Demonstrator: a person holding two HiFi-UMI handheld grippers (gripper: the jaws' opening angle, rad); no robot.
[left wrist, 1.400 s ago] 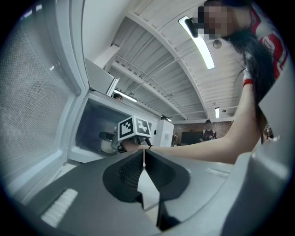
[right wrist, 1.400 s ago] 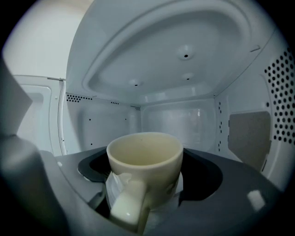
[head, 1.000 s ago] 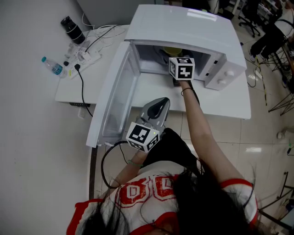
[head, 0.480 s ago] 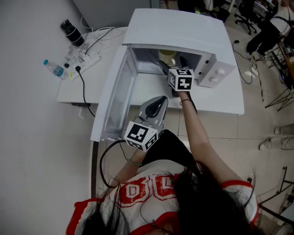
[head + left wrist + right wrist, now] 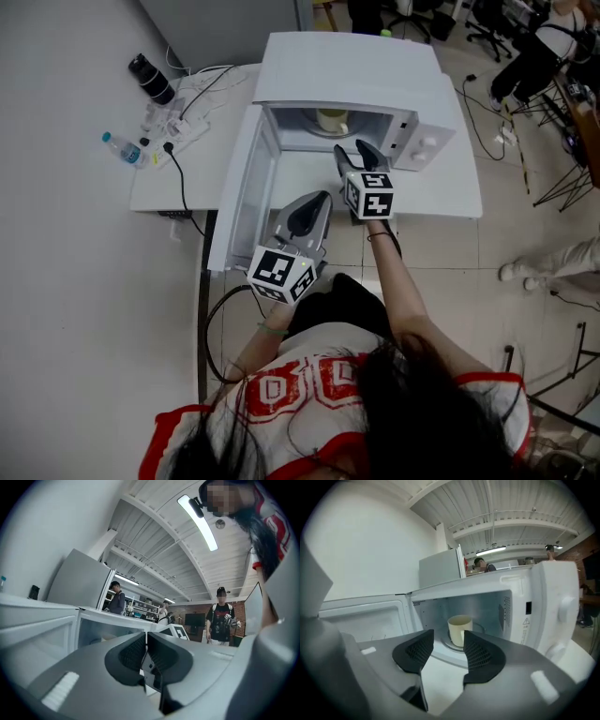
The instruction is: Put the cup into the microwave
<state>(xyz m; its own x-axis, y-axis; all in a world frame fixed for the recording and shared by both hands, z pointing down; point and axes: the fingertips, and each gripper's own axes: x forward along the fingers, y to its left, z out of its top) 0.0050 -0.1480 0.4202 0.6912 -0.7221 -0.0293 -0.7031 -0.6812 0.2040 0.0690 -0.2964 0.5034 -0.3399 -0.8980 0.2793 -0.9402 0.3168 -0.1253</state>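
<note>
Outside the open microwave [image 5: 543,597], the right gripper [image 5: 447,637] is closing its half-parted jaws on nothing. The cup [image 5: 459,629] stands upright inside. The left gripper [image 5: 146,638] has its jaws together, empty.

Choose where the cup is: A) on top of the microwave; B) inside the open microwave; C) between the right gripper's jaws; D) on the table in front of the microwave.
B: the cup stands inside the microwave, while the right gripper, its jaws closing on nothing, is outside it.
</note>
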